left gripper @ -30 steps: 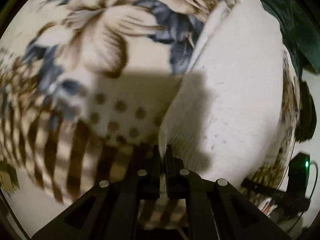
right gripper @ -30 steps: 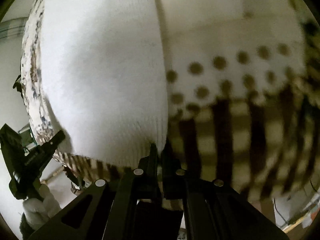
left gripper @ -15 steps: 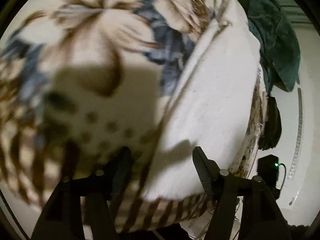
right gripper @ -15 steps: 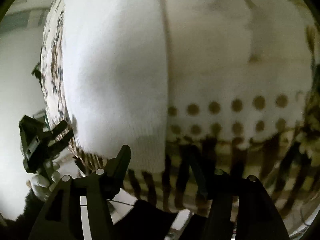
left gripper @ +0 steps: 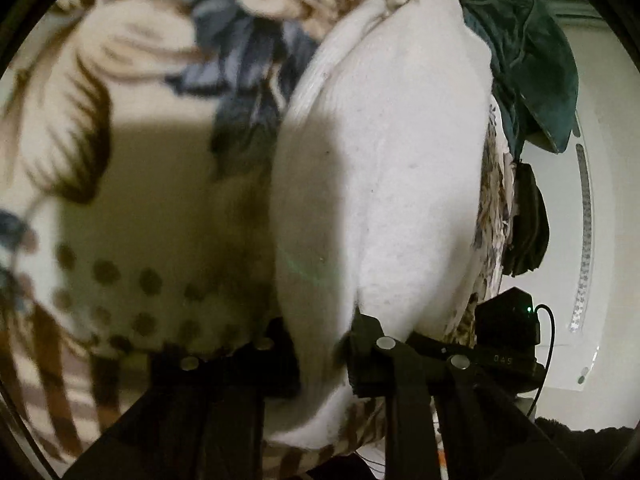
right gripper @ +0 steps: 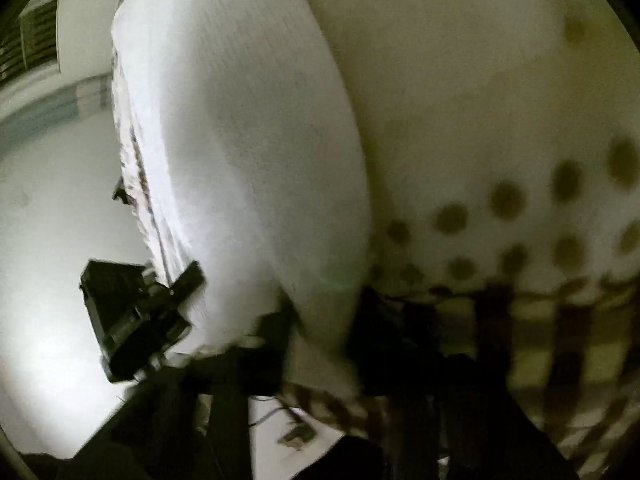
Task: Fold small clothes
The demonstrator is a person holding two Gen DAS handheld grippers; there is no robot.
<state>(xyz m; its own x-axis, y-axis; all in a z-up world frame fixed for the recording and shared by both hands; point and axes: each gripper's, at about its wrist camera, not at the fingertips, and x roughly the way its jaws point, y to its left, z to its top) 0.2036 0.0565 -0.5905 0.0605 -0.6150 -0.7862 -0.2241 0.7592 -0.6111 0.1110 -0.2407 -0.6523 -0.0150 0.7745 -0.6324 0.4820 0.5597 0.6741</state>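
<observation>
A white knit garment (left gripper: 380, 160) lies flat on a patterned blanket (left gripper: 120, 128), with its near hem toward me. My left gripper (left gripper: 320, 352) is closing on that hem. The cloth fills the gap between the jaws and touches both dark fingers (left gripper: 364, 344). In the right wrist view the same white garment (right gripper: 248, 152) runs up the middle, and my right gripper (right gripper: 320, 328) is closing on its near edge, cloth between the blurred fingers (right gripper: 276, 332). Each gripper shows in the other's view: the right one (left gripper: 504, 344) and the left one (right gripper: 132, 312).
A dark green garment (left gripper: 520, 40) is heaped at the blanket's far right, with a dark object (left gripper: 528, 220) below it. The dotted and striped blanket (right gripper: 500, 200) reaches its front edge just under the grippers. Pale floor (right gripper: 48, 240) lies beyond the edge.
Both grippers were shut on the garment's near hem, then let go and stood wide open. Now their jaws are closer together again with a thicker bite of the white cloth between them.
</observation>
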